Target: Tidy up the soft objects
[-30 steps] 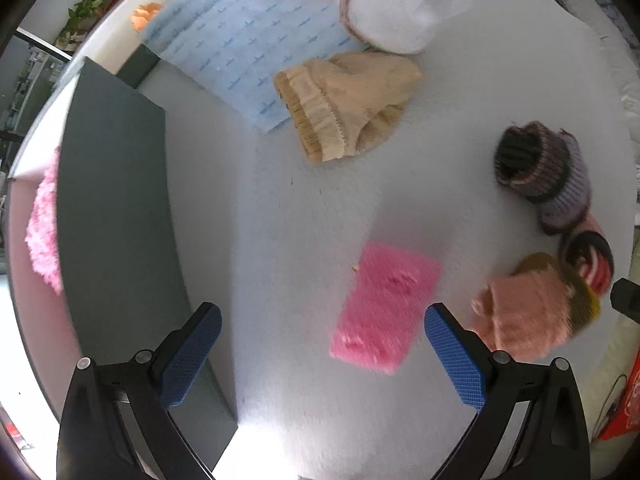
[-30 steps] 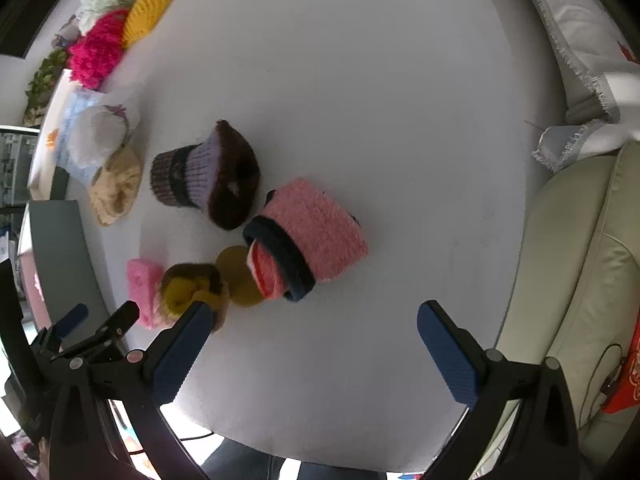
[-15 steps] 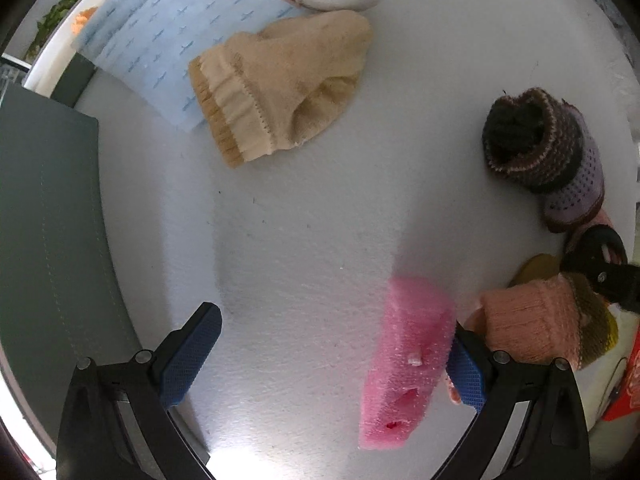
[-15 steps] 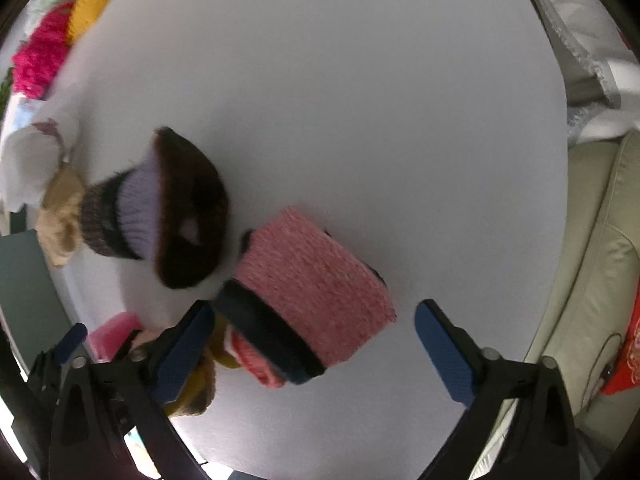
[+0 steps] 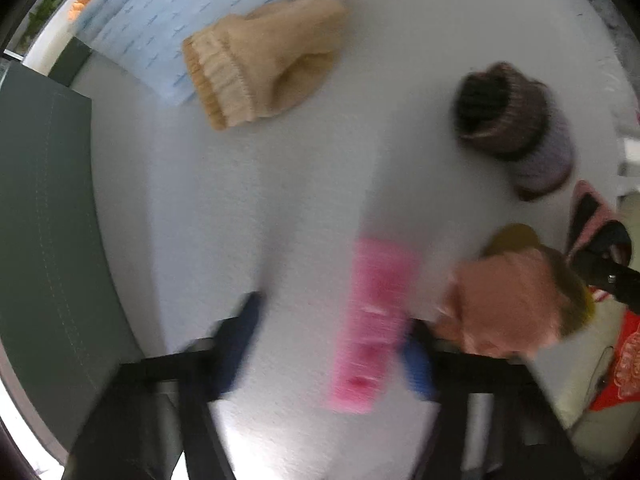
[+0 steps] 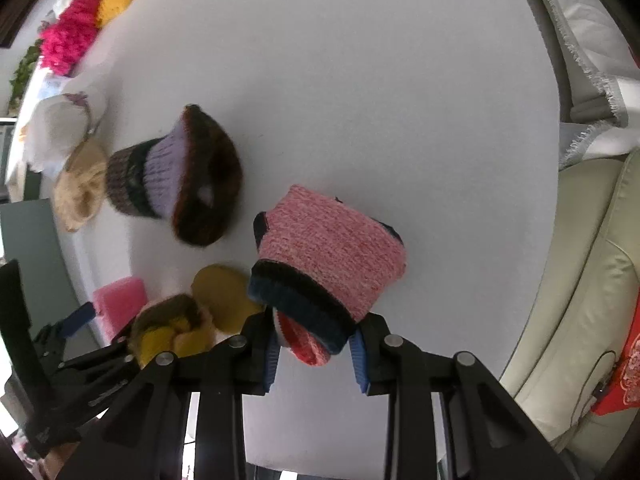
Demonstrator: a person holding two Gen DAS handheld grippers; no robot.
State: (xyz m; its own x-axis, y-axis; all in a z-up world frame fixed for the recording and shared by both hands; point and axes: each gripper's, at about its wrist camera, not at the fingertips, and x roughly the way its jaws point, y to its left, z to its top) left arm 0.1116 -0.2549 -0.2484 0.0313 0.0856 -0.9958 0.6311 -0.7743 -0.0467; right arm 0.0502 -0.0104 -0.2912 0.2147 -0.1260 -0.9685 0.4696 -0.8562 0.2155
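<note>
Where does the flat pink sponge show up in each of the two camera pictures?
Left wrist view: the flat pink sponge sits low and right of centre, blurred, between the closing jaws of the left tool.
Right wrist view: it lies at lower left, partly behind the left tool's blue finger.
Shared landmark: the brown-and-lilac knitted hat, at upper right in the left view and at left of centre in the right view.
</note>
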